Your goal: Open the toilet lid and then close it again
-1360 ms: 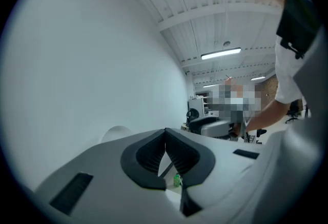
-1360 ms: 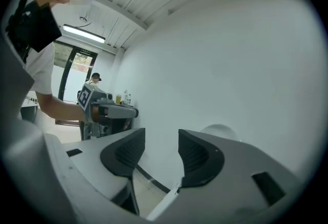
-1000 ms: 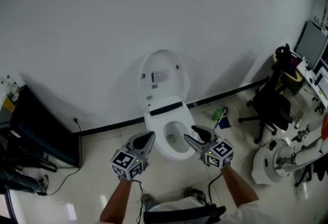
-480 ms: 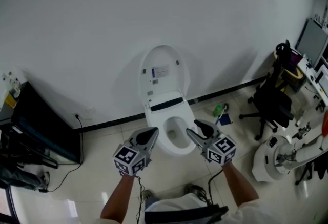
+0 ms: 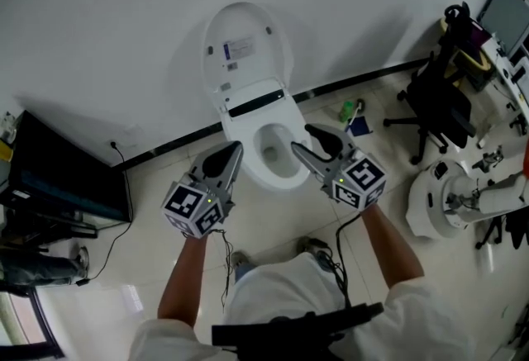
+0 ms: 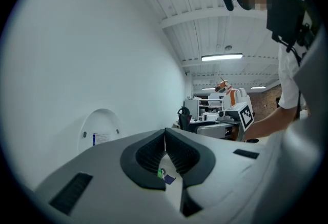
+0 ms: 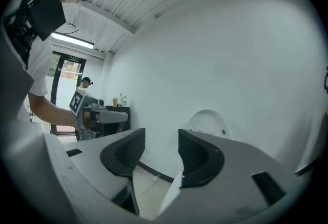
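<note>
Bright, even room light, with a wide-angle bend.
A ceiling strip lamp (image 6: 221, 57) glowed right of centre in my left gripper view. In the head view the toilet lid (image 5: 240, 45) threw a soft shadow rightward on the white wall (image 5: 99, 21), and the floor (image 5: 124, 299) glared at lower left. Both gripper views blackened at their corners.

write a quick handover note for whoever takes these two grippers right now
Left gripper: jaws together, empty.
Right gripper: jaws apart, nothing between them.
Toilet lid: up, leaning back at the wall; bowl uncovered. The grippers flank the bowl's front, neither touching the lid.
Done: opening.
Left: bring the lid down shut.
</note>
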### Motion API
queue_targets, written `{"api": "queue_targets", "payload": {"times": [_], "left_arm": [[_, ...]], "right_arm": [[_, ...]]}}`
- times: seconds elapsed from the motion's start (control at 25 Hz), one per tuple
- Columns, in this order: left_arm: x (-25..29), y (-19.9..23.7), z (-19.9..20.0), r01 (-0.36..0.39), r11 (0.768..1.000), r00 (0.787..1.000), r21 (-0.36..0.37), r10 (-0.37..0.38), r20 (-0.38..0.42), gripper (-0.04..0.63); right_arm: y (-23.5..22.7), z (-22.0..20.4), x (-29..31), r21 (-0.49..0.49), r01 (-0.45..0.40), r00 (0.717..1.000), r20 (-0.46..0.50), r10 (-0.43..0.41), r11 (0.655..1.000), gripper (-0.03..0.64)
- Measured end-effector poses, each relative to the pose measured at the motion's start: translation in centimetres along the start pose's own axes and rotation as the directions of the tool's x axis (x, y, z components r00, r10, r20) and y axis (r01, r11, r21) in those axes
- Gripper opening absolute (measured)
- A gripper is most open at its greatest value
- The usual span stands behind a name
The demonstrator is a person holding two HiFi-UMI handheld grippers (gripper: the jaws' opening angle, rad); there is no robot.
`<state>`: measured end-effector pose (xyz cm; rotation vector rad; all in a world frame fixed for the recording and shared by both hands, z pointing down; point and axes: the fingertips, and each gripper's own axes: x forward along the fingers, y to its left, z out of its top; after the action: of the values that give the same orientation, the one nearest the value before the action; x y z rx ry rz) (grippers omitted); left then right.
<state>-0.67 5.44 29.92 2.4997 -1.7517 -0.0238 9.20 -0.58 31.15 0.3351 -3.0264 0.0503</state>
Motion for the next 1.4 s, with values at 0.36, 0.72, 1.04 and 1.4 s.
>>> {"api": "queue_targets", "payload": {"times": [0.36, 0.72, 1.04, 1.4], "left_arm": [[2.8, 1.4, -0.9, -0.025, 1.0, 1.0, -0.011, 0.025, -0.018, 0.0], [2.2, 16.8, -0.4, 0.088, 0.994, 0.996, 0.06, -0.086, -0.028, 0.0], [1.8, 28.2, 1.3, 0.276, 0.956, 0.958, 0.101, -0.264, -0.113, 0.0], [5.3, 35.0, 2.0, 0.329, 0.943, 0.941, 0.047, -0.323, -0.101, 0.0]], "right_arm": [[-1.9, 0.7, 0.4, -0.21, -0.011, 0.998, -0.063, -0.003, 0.978, 0.204], [-2.3, 2.1, 14.0, -0.376, 0.058, 0.985, -0.129, -0.114, 0.925, 0.205], [-6.6, 5.3, 28.2, -0.464, 0.109, 0.943, -0.231, -0.239, 0.879, 0.206], [-18.0, 6.0, 44.6, -0.693, -0.499, 0.674, -0.687, -0.27, 0.52, 0.309]]}}
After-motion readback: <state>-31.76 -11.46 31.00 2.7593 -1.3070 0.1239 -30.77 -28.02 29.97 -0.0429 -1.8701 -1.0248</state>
